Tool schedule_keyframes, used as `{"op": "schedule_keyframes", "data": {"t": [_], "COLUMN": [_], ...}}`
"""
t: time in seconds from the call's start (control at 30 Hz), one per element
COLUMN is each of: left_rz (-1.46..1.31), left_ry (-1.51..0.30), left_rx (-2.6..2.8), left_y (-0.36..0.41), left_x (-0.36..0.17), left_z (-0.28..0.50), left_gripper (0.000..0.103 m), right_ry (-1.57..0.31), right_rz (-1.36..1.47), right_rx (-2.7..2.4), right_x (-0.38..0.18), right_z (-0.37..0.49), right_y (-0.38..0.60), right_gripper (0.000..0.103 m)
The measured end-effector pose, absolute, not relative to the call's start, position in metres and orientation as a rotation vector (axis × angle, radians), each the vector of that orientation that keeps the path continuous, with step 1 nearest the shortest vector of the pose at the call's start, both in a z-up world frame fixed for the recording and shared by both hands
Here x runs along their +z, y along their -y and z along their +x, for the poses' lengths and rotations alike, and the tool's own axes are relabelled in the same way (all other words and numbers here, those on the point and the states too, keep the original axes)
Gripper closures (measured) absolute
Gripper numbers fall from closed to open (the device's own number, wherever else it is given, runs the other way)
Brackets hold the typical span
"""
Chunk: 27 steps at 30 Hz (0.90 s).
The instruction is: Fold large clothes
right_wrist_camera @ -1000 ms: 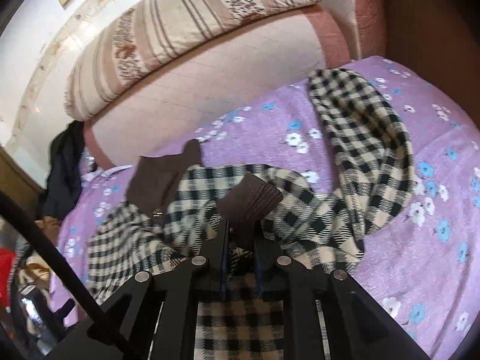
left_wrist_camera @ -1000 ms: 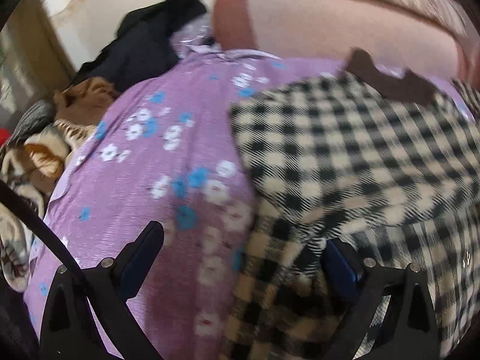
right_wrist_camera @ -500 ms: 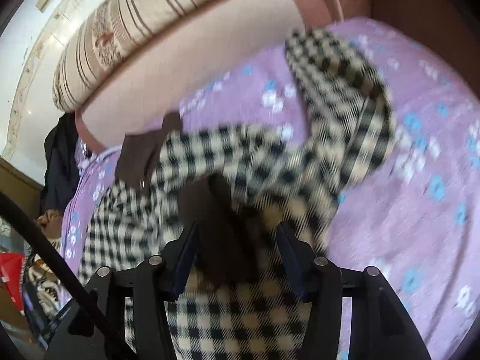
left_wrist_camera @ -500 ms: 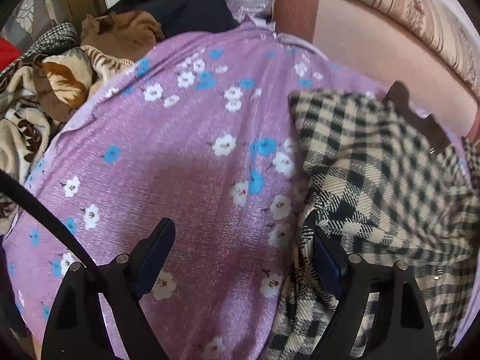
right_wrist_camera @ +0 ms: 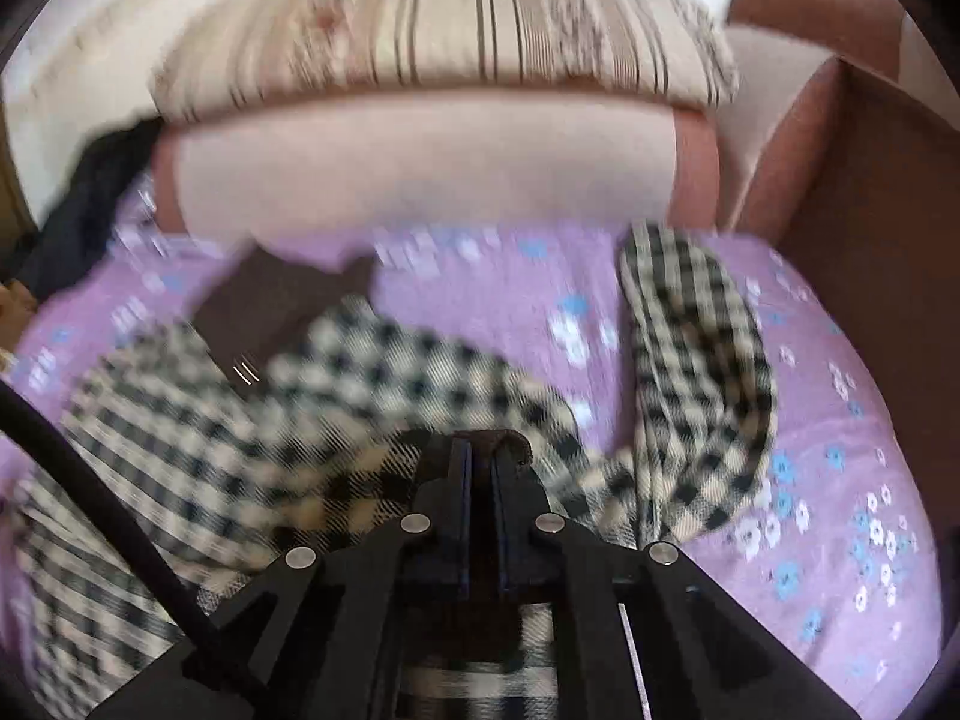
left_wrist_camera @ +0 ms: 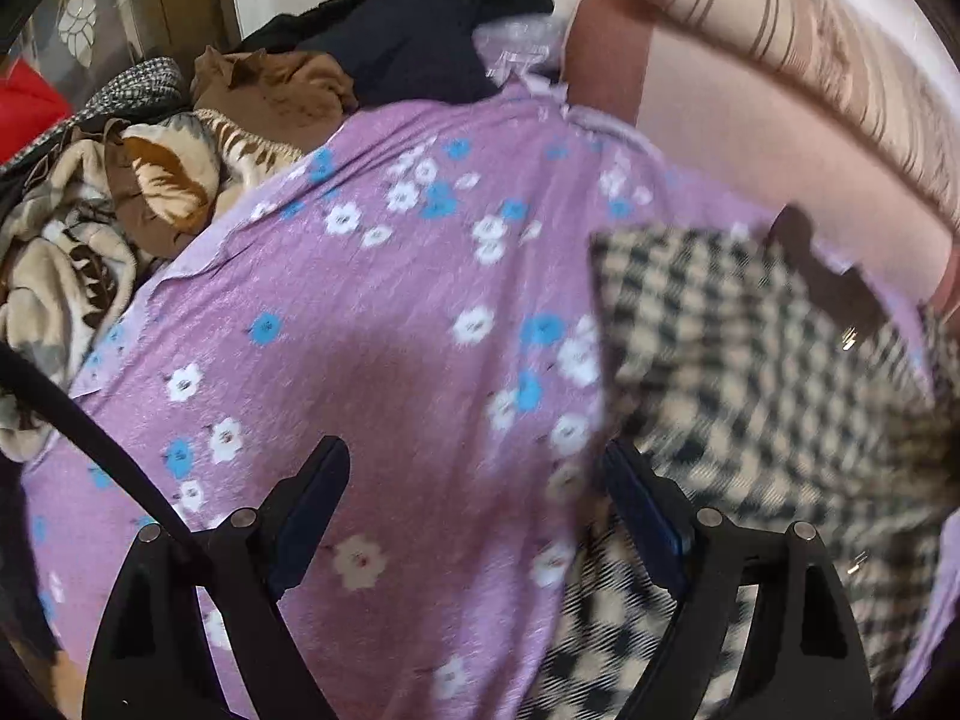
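Observation:
A black-and-cream checked coat [right_wrist_camera: 360, 420] with a brown collar [right_wrist_camera: 264, 306] lies on a purple flowered sheet [right_wrist_camera: 840, 480]. Its sleeve [right_wrist_camera: 702, 372] curves to the right. My right gripper [right_wrist_camera: 480, 450] is shut, with the sleeve's brown cuff [right_wrist_camera: 516, 438] pinched at its tips. In the left wrist view the coat [left_wrist_camera: 750, 360] lies at the right on the sheet [left_wrist_camera: 360, 330]. My left gripper [left_wrist_camera: 474, 480] is open over the sheet, its right finger [left_wrist_camera: 636, 504] at the coat's left edge.
A pink bolster [right_wrist_camera: 420, 168] and a striped pillow [right_wrist_camera: 450, 24] lie behind the coat. A brown sofa arm [right_wrist_camera: 870, 210] stands at the right. A pile of dark, brown and patterned clothes [left_wrist_camera: 210, 120] lies left of the sheet.
My right gripper opened half a second ago and has shut again on the brown cuff. My left gripper stays open and has shifted slightly along the coat's left edge.

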<state>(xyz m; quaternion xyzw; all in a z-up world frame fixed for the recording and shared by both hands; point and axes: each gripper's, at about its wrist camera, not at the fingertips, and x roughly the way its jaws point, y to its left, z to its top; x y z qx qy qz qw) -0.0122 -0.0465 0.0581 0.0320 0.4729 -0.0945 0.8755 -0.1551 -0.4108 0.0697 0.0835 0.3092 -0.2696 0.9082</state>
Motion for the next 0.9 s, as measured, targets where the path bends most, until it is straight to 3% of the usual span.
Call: {"op": "schedule_keyframes", "data": {"t": [0.07,0.1,0.13,0.2,0.37,0.5,0.63,0.8,0.9], "left_rz": [0.075,0.089,0.107,0.118,0.15,0.214,0.261,0.285,0.282], "left_ry": [-0.964,-0.96,-0.958,-0.967,-0.981,-0.992,-1.01,-0.985,-0.989], "left_rx": [-0.215,-0.221,-0.233,-0.266,-0.283,-0.262,-0.258,-0.245,-0.245], "left_y": [0.056,0.061,0.067,0.076,0.095,0.107,0.115,0.117,0.117], "left_x": [0.059,0.058,0.056,0.052,0.04,0.024,0.009,0.01,0.011], "left_z": [-0.014,-0.015,-0.017,-0.017,-0.015,-0.01,-0.005,-0.006,-0.007], "left_gripper": [0.017,0.017,0.017,0.017,0.017,0.017,0.016,0.013,0.013], "right_ry": [-0.723,-0.715,-0.693,-0.624,-0.623,-0.709,-0.755,-0.766,-0.751], "right_rz": [0.226,0.268,0.293,0.335,0.28,0.225,0.298,0.26,0.271], "right_rx": [-0.539,-0.536,-0.537,-0.532,-0.381,-0.378,-0.448,-0.446,-0.433], "right_x": [0.05,0.048,0.051,0.067,0.085,0.058,0.023,0.028,0.045], "right_z": [-0.148,-0.152,-0.156,-0.17,-0.166,-0.147,-0.126,-0.117,-0.135], "right_y": [0.421,0.424,0.425,0.424,0.394,0.384,0.416,0.408,0.4], "right_gripper": [0.096,0.092,0.08,0.073,0.074,0.074,0.088,0.086,0.078]}}
